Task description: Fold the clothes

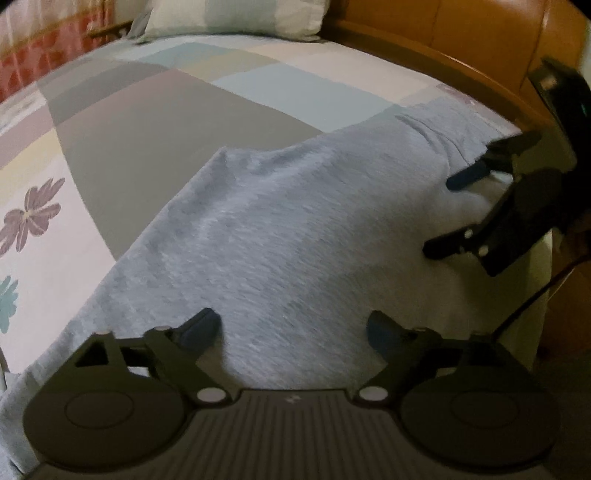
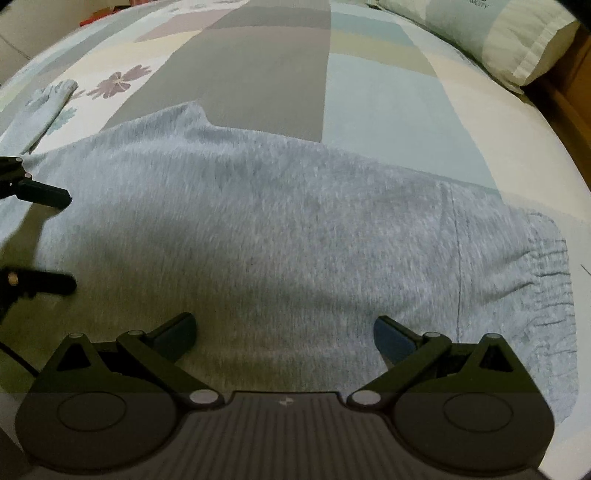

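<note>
two grippers over one grey garment [image 1: 280, 229] spread on a patchwork bedspread [image 1: 155, 122]. left wrist view: left gripper [image 1: 293, 330] above the garment, jaws wide apart, empty; right gripper [image 1: 448, 216] at the garment's far edge, jaws apart. right wrist view: right gripper [image 2: 284, 338] above the garment [image 2: 280, 236], jaws apart, nothing clamped; pillow [image 2: 476, 33] beyond the garment.

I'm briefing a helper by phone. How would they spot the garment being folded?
Find the bed with the patchwork cover and a pillow at its head. Near its edge lies the grey garment, plain and fuzzy, unlike the coloured, flowered cover.
</note>
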Available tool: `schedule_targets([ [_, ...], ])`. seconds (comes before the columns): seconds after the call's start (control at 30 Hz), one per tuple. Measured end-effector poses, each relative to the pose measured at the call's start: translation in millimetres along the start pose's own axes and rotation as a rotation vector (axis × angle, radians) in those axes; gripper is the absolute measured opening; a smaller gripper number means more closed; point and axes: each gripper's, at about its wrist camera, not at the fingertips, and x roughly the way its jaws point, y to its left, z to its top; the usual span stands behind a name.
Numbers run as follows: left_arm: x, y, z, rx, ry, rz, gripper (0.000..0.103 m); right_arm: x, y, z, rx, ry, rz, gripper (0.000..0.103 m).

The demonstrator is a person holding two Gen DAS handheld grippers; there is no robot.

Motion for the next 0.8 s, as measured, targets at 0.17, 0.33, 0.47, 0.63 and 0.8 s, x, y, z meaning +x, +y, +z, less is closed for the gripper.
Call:
schedule_targets([
  [0.17, 4.4, -8.2, 3.2, -0.037, 0.014, 0.064, 0.1, -1.5, -1.5, -2.5, -0.021, -0.027, 0.016, 0.103],
  [0.33, 7.4, -9.0, 3.8, -0.077, 0.009, 0.083, 0.102, 0.0, -4.6, 1.1, -0.059, -0.008, 0.043, 0.103],
  [0.47, 6.1, -8.7, 1.1, -0.07, -0.003, 0.079, 0.102, 1.0, -1.6, -0.8, -0.065, -0.029, 0.03, 0.103],
  [0.63, 7.4, -10.4, -1.5, -0.074, -0.021, 0.096, 0.102, 0.5, 0.9, -4.9, -0.053, -0.058, 0.012, 0.103],
  [0.8, 6.4, -11.8, -4.4, -0.086, -0.046, 0.106, 0.102, 1.1, 3.0, -6.3, -0.013, -0.082, -0.009, 0.103],
])
